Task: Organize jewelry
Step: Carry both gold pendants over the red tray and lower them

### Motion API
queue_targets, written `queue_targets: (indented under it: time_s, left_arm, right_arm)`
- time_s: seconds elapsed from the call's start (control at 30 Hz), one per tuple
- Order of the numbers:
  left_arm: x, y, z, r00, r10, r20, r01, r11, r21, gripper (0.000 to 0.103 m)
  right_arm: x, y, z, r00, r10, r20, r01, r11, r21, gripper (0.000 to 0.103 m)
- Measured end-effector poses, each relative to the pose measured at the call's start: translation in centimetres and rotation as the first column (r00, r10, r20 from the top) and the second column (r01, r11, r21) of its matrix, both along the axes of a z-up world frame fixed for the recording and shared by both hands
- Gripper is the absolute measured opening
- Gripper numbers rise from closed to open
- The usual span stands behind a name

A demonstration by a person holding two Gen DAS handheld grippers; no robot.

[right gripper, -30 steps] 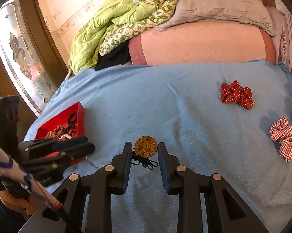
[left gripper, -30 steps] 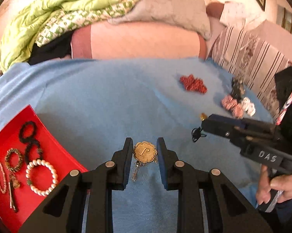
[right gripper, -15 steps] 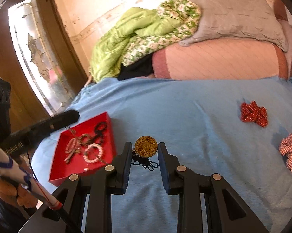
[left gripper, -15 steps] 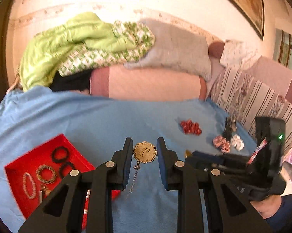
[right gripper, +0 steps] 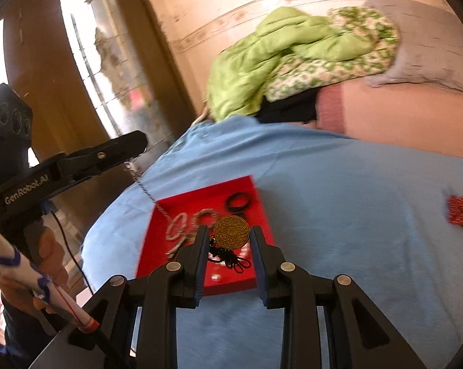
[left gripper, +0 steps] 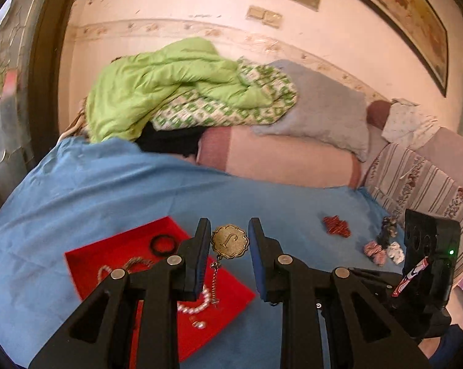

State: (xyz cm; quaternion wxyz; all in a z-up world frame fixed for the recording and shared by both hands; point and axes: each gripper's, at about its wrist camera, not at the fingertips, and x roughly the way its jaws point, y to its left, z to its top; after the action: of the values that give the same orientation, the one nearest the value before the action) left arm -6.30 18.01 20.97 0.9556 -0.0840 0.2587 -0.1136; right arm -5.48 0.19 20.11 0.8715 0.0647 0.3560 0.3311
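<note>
**Grippers carry two gold pendants toward the red tray**

Left gripper [left gripper: 229, 241] is clamped on a scalloped gold medallion [left gripper: 230, 241], its short chain [left gripper: 215, 279] dangling free over the red tray [left gripper: 231, 292] on the blue bedsheet [left gripper: 108, 190]; right gripper [right gripper: 229, 240] is likewise closed on a round filigree pendant [right gripper: 232, 231], its black cord [right gripper: 228, 256] hanging in loops above the same tray [right gripper: 182, 209]. Bracelets, a black band [left gripper: 163, 244] and a pearl string [left gripper: 197, 306] already lie inside. To finish well, each piece probably wants lowering until chain or cord settles on a bare red patch before the jaws part; releasing from height risks a bounce over the low rim or a tangle with the pearls; the two hands, close together, would best set down one after the other. Red scrunchie [right gripper: 460, 213] waits well apart.
</note>
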Motion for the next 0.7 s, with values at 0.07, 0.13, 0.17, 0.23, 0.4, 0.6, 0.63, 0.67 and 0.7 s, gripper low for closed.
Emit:
queue_targets:
  time_s: [0.07, 0.13, 0.17, 0.23, 0.4, 0.6, 0.63, 0.67, 0.7]
  left_arm:
    - [0.2, 0.9, -1.1, 0.999, 0.018, -0.03, -0.018, 1.0, 0.007, 0.024]
    - [0.4, 1.9, -2.5, 0.998, 0.032, -0.062, -0.031, 0.999, 0.013, 0.024]
    - [0.6, 2.3, -3.1, 0.996, 0.043, -0.078, -0.041, 0.999, 0.018, 0.024]
    - [0.9, 3.4, -4.7, 0.991, 0.059, -0.119, -0.058, 0.998, 0.019, 0.024]
    - [2.2, 5.8, -8.9, 0.964, 0.123, -0.235, -0.116, 0.992, 0.043, 0.024]
    - [3.5, 7.8, -12.7, 0.915, 0.2, -0.351, -0.167, 0.978, 0.121, 0.024]
    - [3.6, 8.0, -13.1, 0.909, 0.205, -0.362, -0.17, 0.977, 0.126, 0.024]
    - [3.7, 8.3, -13.6, 0.904, 0.208, -0.374, -0.171, 0.977, 0.129, 0.024]
    - [3.8, 8.3, -13.8, 0.9, 0.209, -0.383, -0.171, 0.976, 0.132, 0.024]
  right_arm:
    - [0.2, 1.8, -0.6, 1.0, 0.028, -0.012, -0.028, 1.0, -0.009, 0.029]
    - [0.4, 3.4, -1.3, 0.998, 0.054, -0.028, -0.054, 0.998, -0.013, 0.029]
    - [0.4, 4.0, -1.6, 0.997, 0.063, -0.033, -0.063, 0.998, -0.019, 0.029]
    - [0.6, 5.4, -2.4, 0.996, 0.079, -0.044, -0.081, 0.996, -0.036, 0.029]
    - [1.0, 7.7, -4.9, 0.99, 0.106, -0.089, -0.114, 0.99, -0.088, 0.029]
    - [1.6, 9.8, -8.1, 0.982, 0.121, -0.144, -0.143, 0.978, -0.149, 0.029]
    - [1.7, 10.1, -8.5, 0.981, 0.125, -0.151, -0.149, 0.976, -0.156, 0.029]
    - [1.8, 10.5, -8.9, 0.979, 0.129, -0.156, -0.155, 0.974, -0.166, 0.029]
    - [1.8, 10.8, -9.1, 0.979, 0.13, -0.158, -0.157, 0.972, -0.174, 0.029]
